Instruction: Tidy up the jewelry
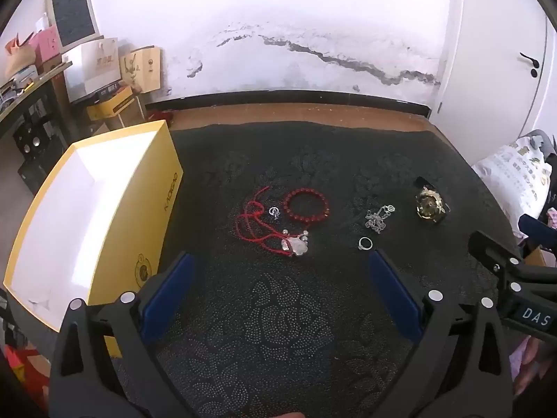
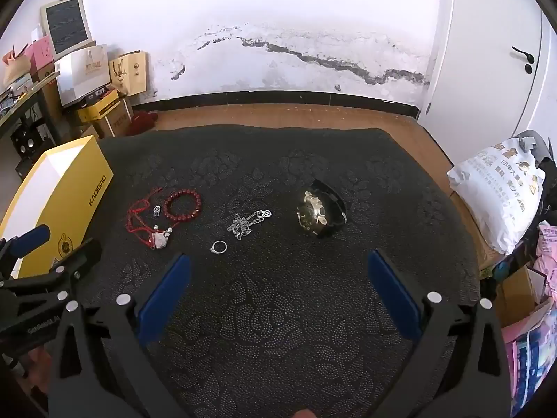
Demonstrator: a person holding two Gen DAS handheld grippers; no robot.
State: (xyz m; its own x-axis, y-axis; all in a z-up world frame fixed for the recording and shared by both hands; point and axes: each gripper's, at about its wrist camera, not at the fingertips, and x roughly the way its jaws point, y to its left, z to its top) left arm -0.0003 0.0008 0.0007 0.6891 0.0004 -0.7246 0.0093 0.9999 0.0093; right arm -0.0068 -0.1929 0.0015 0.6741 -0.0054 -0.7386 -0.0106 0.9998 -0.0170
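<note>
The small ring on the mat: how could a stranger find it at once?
Start at the yellow box on the dark mat; jewelry lies in a row to its right. The ring lies alone nearest the grippers, just below the tangled silver chain. It is one plain silver loop.

We see even, soft daylight in both views, with the white wall [image 1: 278, 17] washed out toward twelve o'clock and the yellow box's [image 1: 87, 209] white inside glaring at nine. Shadows are faint. Fisheye bending and dark vignetting curve the edges; the centre stays fairly sharp.
</note>
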